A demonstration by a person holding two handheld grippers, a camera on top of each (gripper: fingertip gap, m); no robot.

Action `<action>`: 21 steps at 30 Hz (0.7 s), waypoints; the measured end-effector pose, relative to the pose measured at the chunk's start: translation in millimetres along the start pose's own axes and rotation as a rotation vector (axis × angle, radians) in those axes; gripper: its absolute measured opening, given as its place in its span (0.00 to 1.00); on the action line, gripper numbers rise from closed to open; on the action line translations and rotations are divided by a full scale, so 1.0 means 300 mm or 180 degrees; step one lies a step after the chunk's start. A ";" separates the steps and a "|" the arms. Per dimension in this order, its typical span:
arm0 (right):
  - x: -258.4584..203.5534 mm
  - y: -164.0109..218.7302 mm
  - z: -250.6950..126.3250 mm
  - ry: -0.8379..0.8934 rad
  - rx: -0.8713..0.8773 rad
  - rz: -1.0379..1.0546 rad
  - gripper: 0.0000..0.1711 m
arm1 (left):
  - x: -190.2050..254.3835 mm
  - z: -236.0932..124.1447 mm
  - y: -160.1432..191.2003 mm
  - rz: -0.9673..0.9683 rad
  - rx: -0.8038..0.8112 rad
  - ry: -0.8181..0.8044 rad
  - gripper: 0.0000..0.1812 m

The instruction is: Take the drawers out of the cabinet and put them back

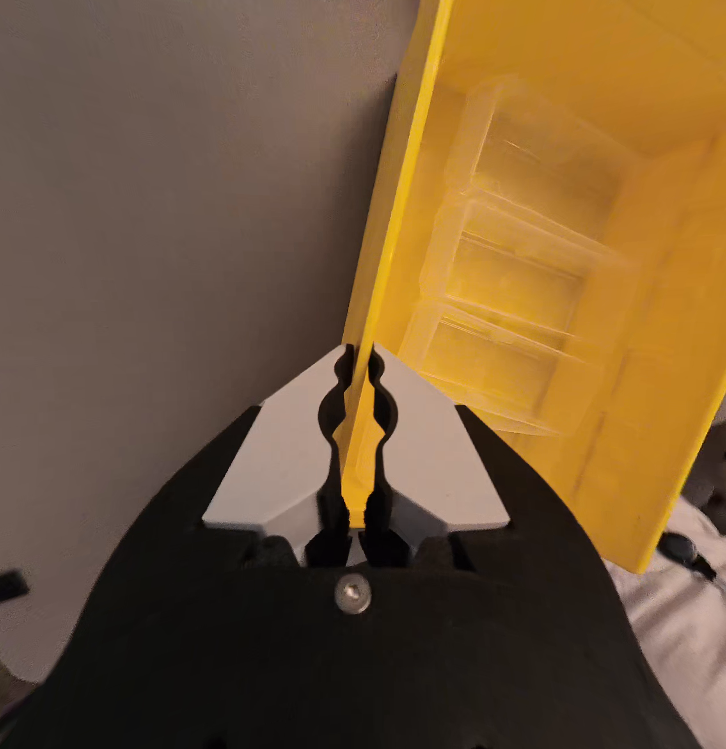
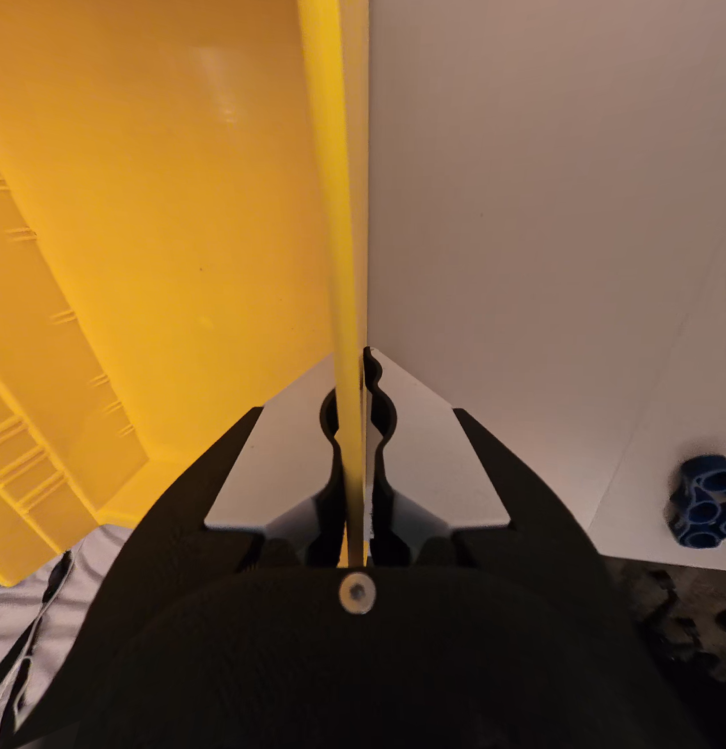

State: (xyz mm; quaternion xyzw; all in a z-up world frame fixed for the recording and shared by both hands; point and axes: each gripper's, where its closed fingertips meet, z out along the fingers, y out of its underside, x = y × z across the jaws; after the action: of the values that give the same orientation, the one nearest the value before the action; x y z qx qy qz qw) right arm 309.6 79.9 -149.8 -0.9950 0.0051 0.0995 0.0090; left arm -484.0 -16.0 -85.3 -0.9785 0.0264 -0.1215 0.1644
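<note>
Between both grippers, a yellow drawer (image 1: 555, 121) is being held up in front of a pale wall (image 1: 170, 202). Its left side wall is sitting clamped in the left gripper (image 1: 360, 356), and its right side wall (image 2: 345, 243) is sitting clamped in the right gripper (image 2: 355, 364). Clear plastic boxes (image 1: 515, 283) are lying inside the drawer. Off to the right, a blue object with round holes (image 2: 705, 502) is resting on a white table (image 2: 636, 506).

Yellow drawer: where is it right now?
The yellow drawer is held between both hand-held grippers: its left wall is clamped by the left hand-held gripper in the left wrist view, its right wall by the right hand-held gripper, beside a white panel.
</note>
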 end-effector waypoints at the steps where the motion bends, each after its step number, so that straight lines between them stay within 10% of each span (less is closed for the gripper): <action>1: 0.006 -0.010 -0.001 0.0007 -0.0001 -0.0109 0.01 | -0.070 -0.019 -0.001 -0.0158 0.0097 -0.0053 0.03; 7: 0.052 -0.038 -0.008 0.0044 0.0040 -0.0138 0.01 | -0.311 -0.082 -0.003 -0.0315 0.0266 -0.0376 0.01; 21: 0.080 -0.060 -0.011 0.0180 0.0101 -0.0357 0.01 | -0.371 -0.074 -0.078 -0.0369 0.0500 -0.0434 0.00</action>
State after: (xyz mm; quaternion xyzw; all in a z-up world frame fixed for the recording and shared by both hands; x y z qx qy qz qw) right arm 333.8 97.5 -151.1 -0.9959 -0.0488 0.0706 0.0302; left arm -597.0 9.3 -82.8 -0.9685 -0.0511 -0.0658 0.2348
